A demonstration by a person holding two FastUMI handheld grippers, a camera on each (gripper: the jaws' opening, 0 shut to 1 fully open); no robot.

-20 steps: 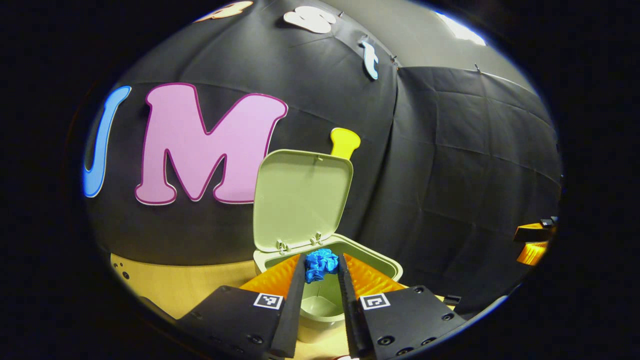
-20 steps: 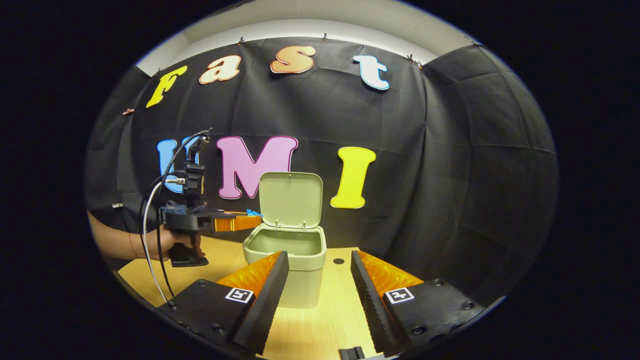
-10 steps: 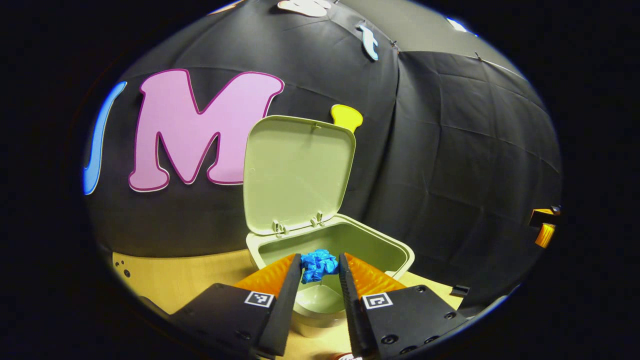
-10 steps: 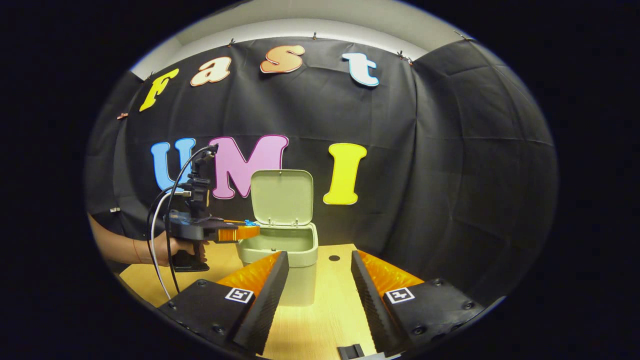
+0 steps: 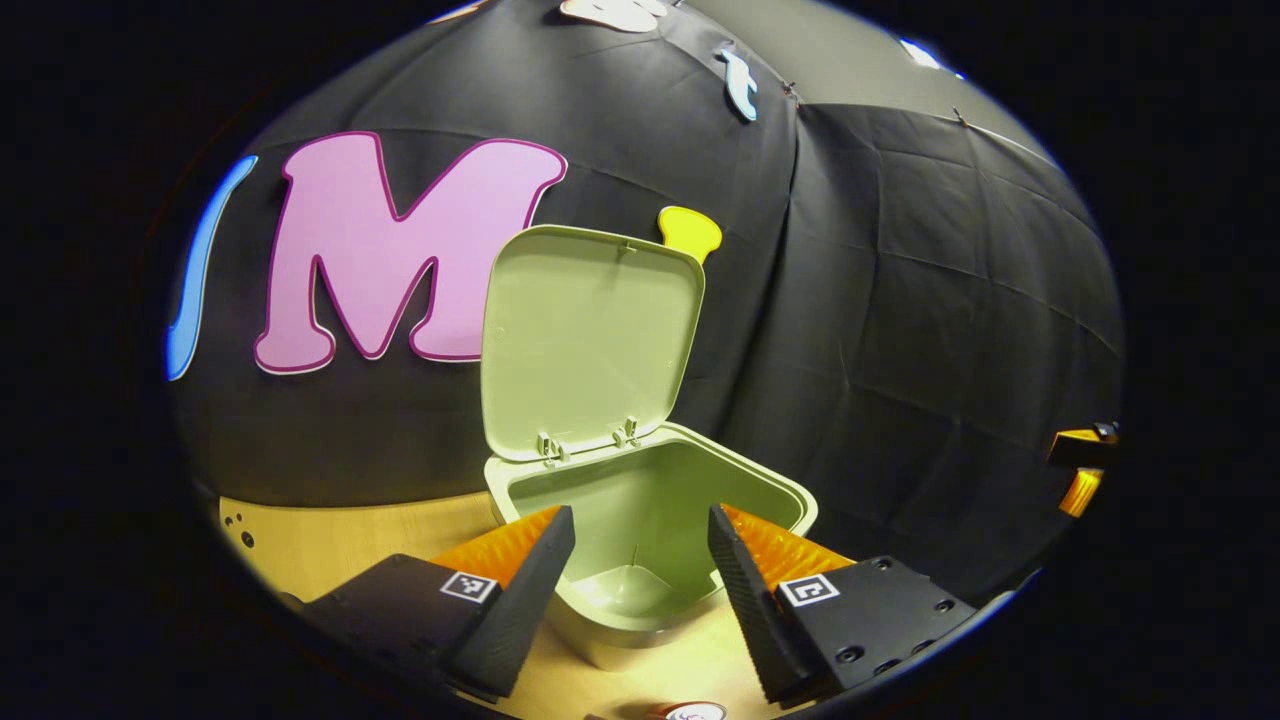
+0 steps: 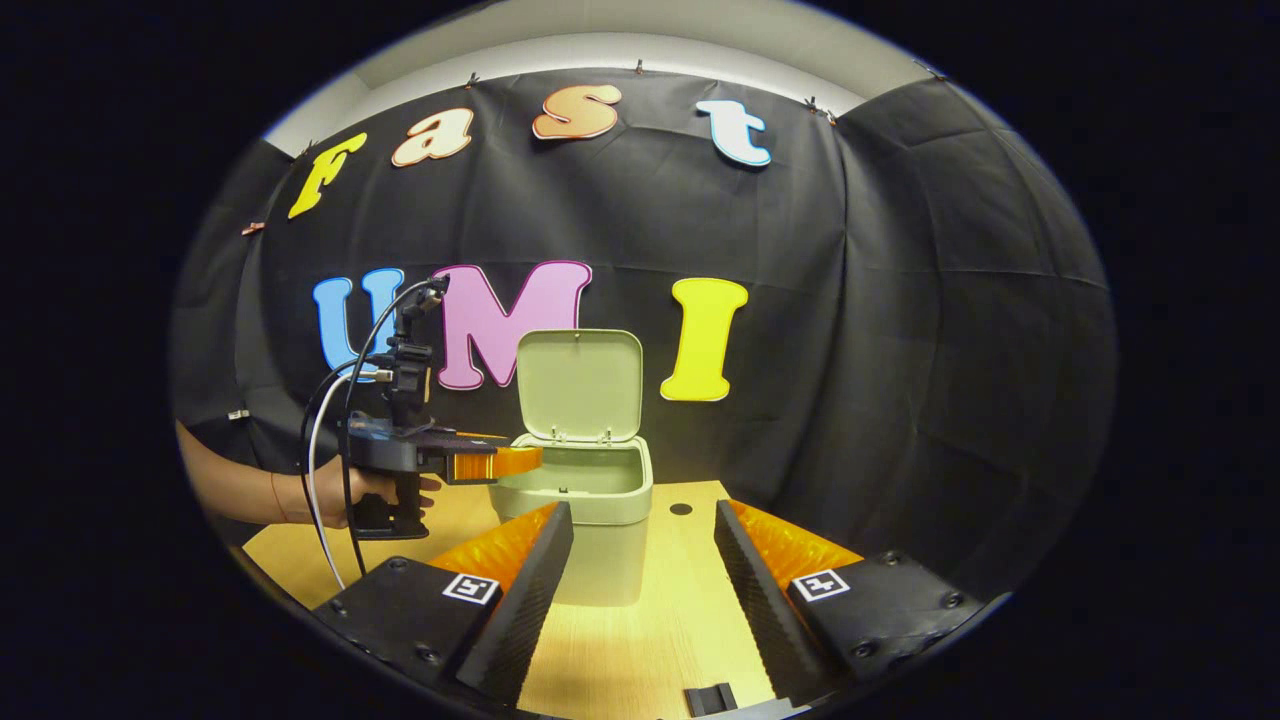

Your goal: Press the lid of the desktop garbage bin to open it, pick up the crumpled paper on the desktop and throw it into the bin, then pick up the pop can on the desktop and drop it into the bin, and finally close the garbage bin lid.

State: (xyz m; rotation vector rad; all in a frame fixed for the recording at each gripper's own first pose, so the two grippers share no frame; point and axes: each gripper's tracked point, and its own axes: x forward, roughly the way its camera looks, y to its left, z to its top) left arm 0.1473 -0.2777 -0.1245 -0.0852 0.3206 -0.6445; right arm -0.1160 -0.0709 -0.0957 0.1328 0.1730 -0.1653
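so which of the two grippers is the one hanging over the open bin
The left gripper: in the right gripper view its fingers reach over the rim of the garbage bin. The right gripper sits farther back over the table.

We see both views bent hard by the fisheye lens, edges darkening all round. Light falls from above: the wooden table (image 6: 640, 640) glows warm at 6 o'clock, the cloth wall stays dim, focus sharp.

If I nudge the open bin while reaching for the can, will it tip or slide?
The bin looks like thin plastic, probably light. Its lid stands upright at the back, so it may tip backward. On the smooth wooden desktop it would likely slide first.
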